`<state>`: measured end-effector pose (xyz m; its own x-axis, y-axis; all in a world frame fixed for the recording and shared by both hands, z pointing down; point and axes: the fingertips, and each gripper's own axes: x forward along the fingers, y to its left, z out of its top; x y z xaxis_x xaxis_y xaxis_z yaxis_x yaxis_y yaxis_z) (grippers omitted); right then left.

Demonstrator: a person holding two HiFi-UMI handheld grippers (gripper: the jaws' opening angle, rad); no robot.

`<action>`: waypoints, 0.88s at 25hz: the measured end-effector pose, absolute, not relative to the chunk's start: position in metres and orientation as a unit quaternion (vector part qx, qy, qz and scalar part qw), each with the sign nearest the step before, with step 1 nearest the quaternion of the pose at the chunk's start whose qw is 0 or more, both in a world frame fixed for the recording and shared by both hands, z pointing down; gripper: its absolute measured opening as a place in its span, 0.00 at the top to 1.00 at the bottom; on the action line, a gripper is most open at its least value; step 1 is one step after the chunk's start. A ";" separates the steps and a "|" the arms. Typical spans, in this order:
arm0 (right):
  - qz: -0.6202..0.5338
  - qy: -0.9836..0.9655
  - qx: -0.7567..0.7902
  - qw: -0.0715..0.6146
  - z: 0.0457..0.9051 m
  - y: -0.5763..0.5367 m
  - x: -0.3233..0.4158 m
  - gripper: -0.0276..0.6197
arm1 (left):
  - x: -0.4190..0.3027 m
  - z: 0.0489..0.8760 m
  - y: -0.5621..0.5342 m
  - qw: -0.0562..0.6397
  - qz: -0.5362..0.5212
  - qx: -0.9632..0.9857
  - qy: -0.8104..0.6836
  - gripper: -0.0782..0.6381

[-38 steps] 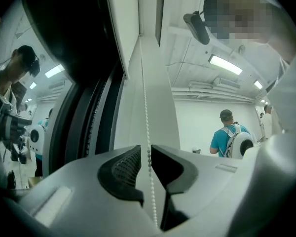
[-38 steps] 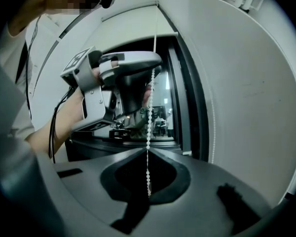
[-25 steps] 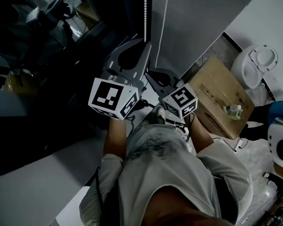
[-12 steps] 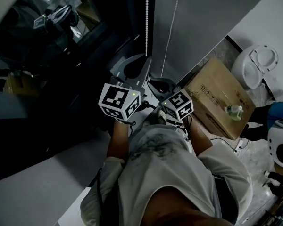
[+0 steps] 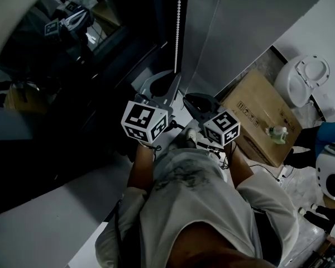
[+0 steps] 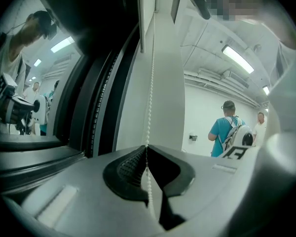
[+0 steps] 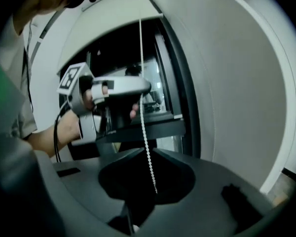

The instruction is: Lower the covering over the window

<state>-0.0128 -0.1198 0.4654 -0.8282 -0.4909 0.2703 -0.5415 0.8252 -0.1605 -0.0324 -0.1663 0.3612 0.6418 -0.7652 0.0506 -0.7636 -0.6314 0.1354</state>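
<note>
A white bead chain hangs beside the dark window. To its right is the grey roller blind. My left gripper is shut on the chain, which runs between its closed tips in the left gripper view. My right gripper sits just right of it and lower. In the right gripper view the same chain passes the left gripper and is pinched between the right gripper's tips. A short tail hangs below. A second thin strand hangs against the blind.
A cardboard box lies on the floor to the right, with a white toilet beyond it. The window sill and frame are close ahead. People stand in the bright room seen in the left gripper view.
Both grippers have sunk along the window with the chain held in them. The right one has also drifted a little to the right.
</note>
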 end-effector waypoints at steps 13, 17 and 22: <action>-0.012 -0.966 0.246 -0.077 0.255 -0.143 -0.008 0.81 | -0.021 0.360 -0.159 0.065 -0.002 0.909 -0.411 0.87; -0.031 -0.966 0.240 -0.089 0.233 -0.152 -0.019 0.81 | -0.018 0.361 -0.157 0.063 0.000 0.912 -0.406 0.87; -0.041 -0.967 0.238 -0.088 0.227 -0.158 -0.029 0.83 | -0.014 0.362 -0.153 0.063 0.000 0.915 -0.399 0.87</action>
<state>-0.0292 -0.1577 0.2275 -0.8718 -0.4519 -0.1892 -0.4664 0.8838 0.0378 -0.0141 -0.1530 0.3616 0.6823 -0.7294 0.0498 -0.7293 -0.6745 0.1145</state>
